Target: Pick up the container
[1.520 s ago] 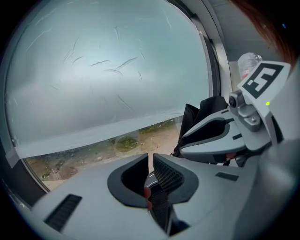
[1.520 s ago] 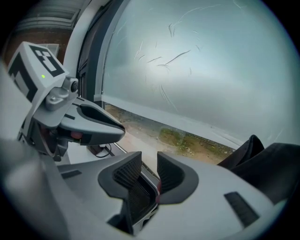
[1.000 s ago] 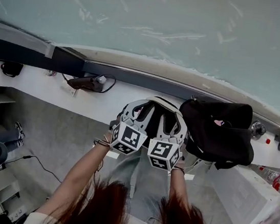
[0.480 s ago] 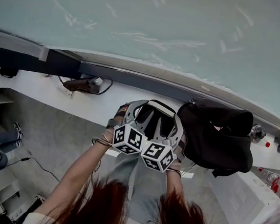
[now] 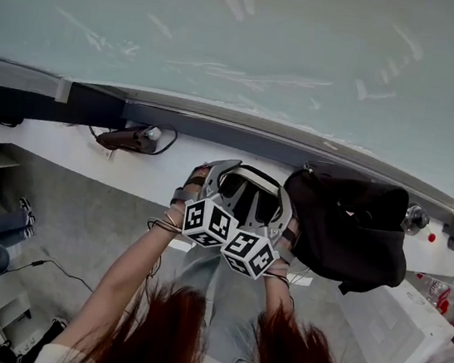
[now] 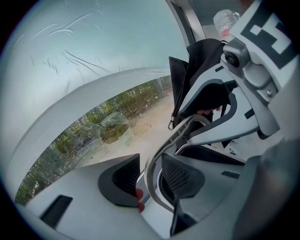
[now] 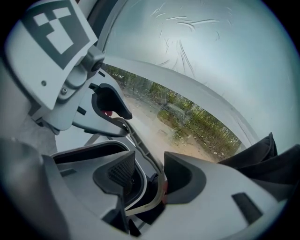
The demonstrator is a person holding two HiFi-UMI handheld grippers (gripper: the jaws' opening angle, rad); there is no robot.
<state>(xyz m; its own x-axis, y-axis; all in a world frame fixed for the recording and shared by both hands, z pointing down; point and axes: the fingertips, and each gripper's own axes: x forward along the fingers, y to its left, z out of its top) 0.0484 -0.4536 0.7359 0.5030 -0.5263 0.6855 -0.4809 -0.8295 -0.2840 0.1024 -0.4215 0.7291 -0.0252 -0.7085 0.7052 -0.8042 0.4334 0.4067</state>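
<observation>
The container point(image 5: 250, 175) has a white rim, a dark inside and a thin white handle, and is up against the white ledge point(image 5: 128, 169). My left gripper point(image 5: 213, 181) is at its left side and my right gripper point(image 5: 278, 212) at its right. Seen from the left gripper point(image 6: 149, 161), the handle point(image 6: 165, 143) runs between the pads with a gap beside it. Seen from the right gripper point(image 7: 150, 161), the handle point(image 7: 136, 138) likewise passes loosely between the pads. Both pairs of jaws have just been opening and now stand open around the container's edge.
A black bag point(image 5: 346, 227) lies on the ledge just right of the container, close to my right gripper. A dark device with a cable point(image 5: 130, 137) rests on the ledge to the left. The window glass point(image 5: 246, 45) rises behind. A white box point(image 5: 396, 318) stands lower right.
Both grippers and the container have sunk a little in the head view. The two marker cubes have rolled and drawn closer together.
</observation>
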